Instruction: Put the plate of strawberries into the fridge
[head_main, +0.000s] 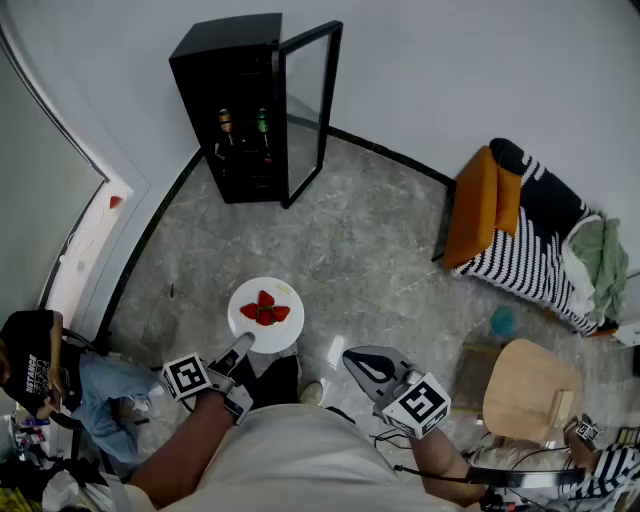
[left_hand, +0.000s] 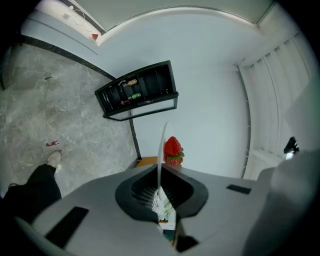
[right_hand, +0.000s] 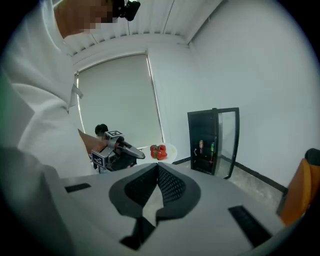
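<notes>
A white plate (head_main: 285, 293) carrying a few red strawberries (head_main: 265, 310) hangs in the air above the grey floor. My left gripper (head_main: 245, 343) is shut on the plate's near rim. The left gripper view has the plate (left_hand: 161, 145) edge-on between the pads, with a strawberry (left_hand: 173, 148) beyond. Further off, the black fridge (head_main: 230, 105) stands by the wall with its glass door (head_main: 308, 110) swung open and bottles (head_main: 262, 124) inside. My right gripper (head_main: 358, 362) is shut and empty, to the right of the plate. The right gripper view takes in its touching pads (right_hand: 158, 172), the plate (right_hand: 167, 150) and the fridge (right_hand: 205, 140).
An orange and striped chair (head_main: 520, 225) stands at the right, with a round wooden stool (head_main: 530, 390) and a teal object (head_main: 503, 322) nearer me. A person in black (head_main: 30, 360) sits at the lower left. My shoe (head_main: 310, 392) is below the plate.
</notes>
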